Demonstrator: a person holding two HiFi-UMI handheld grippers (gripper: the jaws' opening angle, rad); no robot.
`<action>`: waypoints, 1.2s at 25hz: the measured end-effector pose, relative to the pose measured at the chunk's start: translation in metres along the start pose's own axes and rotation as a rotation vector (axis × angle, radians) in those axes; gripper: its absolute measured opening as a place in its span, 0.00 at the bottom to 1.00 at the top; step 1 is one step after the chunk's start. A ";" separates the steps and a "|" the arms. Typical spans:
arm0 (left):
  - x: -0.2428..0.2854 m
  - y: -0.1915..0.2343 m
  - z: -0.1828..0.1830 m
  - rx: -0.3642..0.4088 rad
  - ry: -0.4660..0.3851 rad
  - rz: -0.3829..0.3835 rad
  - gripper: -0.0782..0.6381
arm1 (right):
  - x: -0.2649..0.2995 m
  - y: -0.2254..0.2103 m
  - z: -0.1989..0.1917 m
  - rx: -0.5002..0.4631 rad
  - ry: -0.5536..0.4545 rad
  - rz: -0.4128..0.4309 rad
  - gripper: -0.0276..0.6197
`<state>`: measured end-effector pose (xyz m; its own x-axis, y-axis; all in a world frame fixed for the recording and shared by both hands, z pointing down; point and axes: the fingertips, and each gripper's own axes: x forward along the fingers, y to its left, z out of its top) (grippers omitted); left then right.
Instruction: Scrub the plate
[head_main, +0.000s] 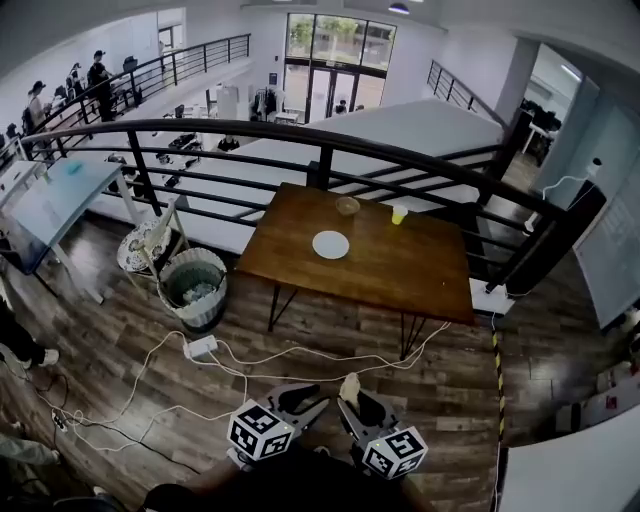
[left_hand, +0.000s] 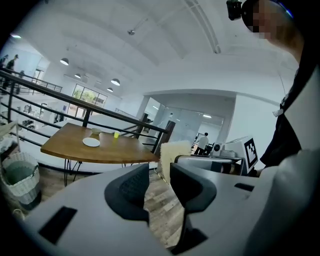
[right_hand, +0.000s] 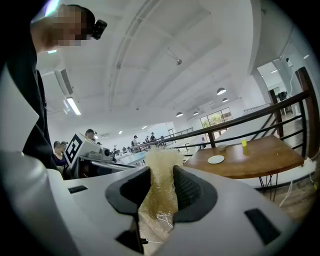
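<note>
Table (head_main: 400, 275) well ahead across the floor, far edge along a railing; not reached yet, scrubbing not begun. Beside its left near corner, on the floor, a woven basket (head_main: 198, 318) holding pale crumpled stuff, too small to name. Cables (head_main: 270, 360) strewn over the floor short of the near edge.

Low in the head view, both grippers side by side, well apart from the table. Left gripper (left_hand: 159, 177) released, jaws apart, only floor between them. Right gripper (right_hand: 162, 186) clenched on a pale fibrous scrubber (right_hand: 161, 167), held by its lower part, top free above the jaws.

Plate (head_main: 330, 244) white, flat near the table's middle, a little toward the left edge, bare so far as can be told. Bowl (head_main: 348, 206) close to the far edge, apart from the plate; contents not readable. Yellow cup (head_main: 399, 213) right of the bowl, also by the far edge; contents hidden.

Judged step: closing in. Best to step over the cables and come up to the near edge. Then pin the plate's rim with the free left jaws against sliding, press the scrubber's free end flat and work in circles from middle to rim, clear of bowl and cup.
</note>
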<state>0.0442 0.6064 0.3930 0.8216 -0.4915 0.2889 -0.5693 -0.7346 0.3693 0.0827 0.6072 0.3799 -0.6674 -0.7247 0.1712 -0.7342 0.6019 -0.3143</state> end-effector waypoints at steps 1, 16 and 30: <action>0.002 -0.002 0.001 0.000 -0.005 0.004 0.30 | -0.003 -0.002 0.001 -0.004 -0.002 0.003 0.27; 0.041 0.026 -0.009 -0.082 0.050 0.045 0.30 | 0.018 -0.044 -0.011 0.081 0.060 0.044 0.27; 0.078 0.182 0.080 -0.073 0.019 -0.056 0.30 | 0.171 -0.110 0.031 0.029 0.134 -0.111 0.27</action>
<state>0.0073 0.3967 0.4121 0.8517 -0.4415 0.2821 -0.5239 -0.7240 0.4486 0.0534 0.4061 0.4146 -0.5949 -0.7334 0.3289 -0.8014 0.5097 -0.3129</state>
